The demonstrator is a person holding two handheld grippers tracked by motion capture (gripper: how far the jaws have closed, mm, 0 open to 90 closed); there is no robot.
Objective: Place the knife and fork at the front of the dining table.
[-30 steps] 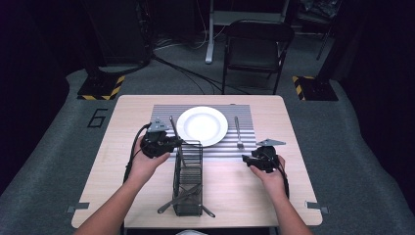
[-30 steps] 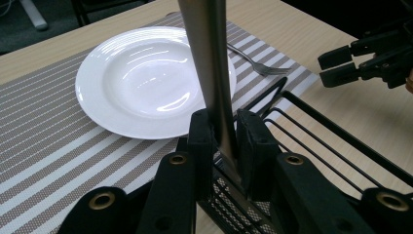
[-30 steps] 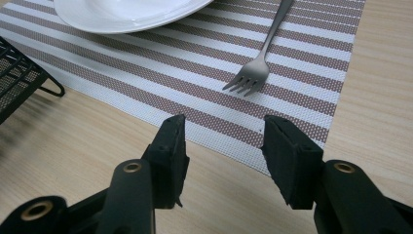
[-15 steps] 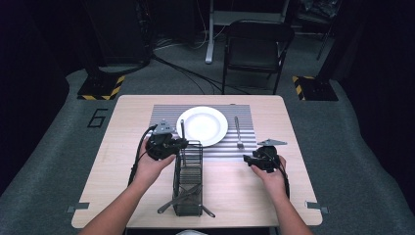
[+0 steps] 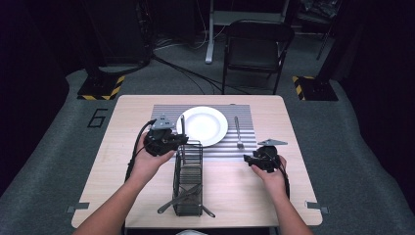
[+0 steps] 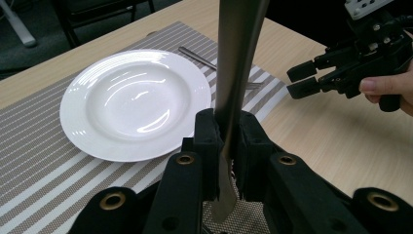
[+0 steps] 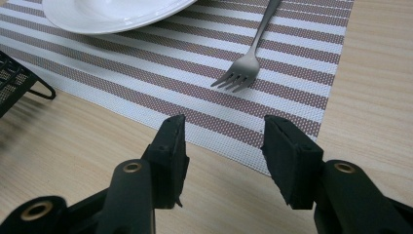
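Note:
My left gripper [image 5: 182,141] [image 6: 226,126] is shut on a flat metal knife [image 5: 182,125] [image 6: 238,48], which stands upright between the pads just left of the white plate [image 5: 205,125] [image 6: 131,97]. It hovers over the far end of the black wire cutlery caddy [image 5: 188,181]. A fork [image 5: 238,131] [image 7: 248,58] lies on the striped placemat [image 5: 244,110] right of the plate. My right gripper [image 5: 249,160] [image 7: 224,141] rests low near the placemat's front right corner, open with nothing between its jaws; it also shows in the left gripper view [image 6: 299,80].
The caddy holds more cutlery [image 5: 181,198] at its near end, and its corner shows at the left of the right gripper view [image 7: 14,83]. A black chair [image 5: 257,49] stands beyond the table's far edge. Bare wood lies to both sides of the placemat.
My left hand has risen and shifted right toward the plate with the knife in its grip. The right hand has stayed where it was.

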